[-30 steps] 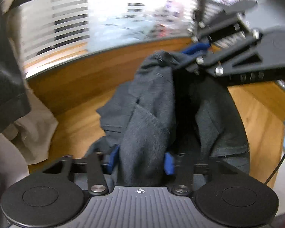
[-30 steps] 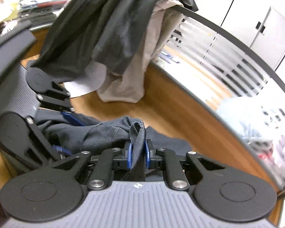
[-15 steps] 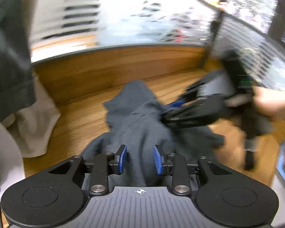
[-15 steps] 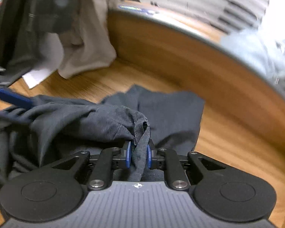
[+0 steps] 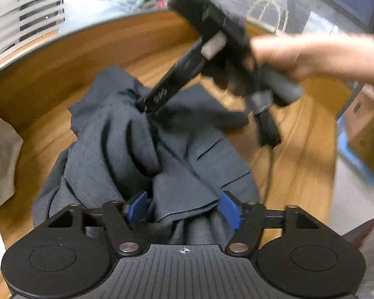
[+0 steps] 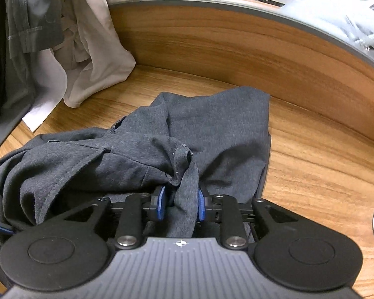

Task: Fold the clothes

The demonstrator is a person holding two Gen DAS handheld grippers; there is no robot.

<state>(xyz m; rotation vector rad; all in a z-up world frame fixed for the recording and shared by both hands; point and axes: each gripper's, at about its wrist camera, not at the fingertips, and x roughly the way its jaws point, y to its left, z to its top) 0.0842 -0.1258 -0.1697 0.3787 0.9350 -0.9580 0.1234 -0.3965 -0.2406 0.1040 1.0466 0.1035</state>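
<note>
Ahead of your right tongs (image 6: pixel 179 205) a wooden wall (image 6: pixel 236 42) curves round the desk (image 6: pixel 311 169); bare wood lies to their right, hanging clothes (image 6: pixel 62 37) up-left. One dark garment (image 6: pixel 211 129) lies crumpled on the desk just ahead of both tongs. Left tongs (image 5: pixel 184 208): jaws just opening, now wide apart, cloth loose between the pads. Right tongs: jaws also just opening, a twisted fold between them, touching the right pad, a gap at the left. Your hand (image 5: pixel 311 54) grips their handle
</note>
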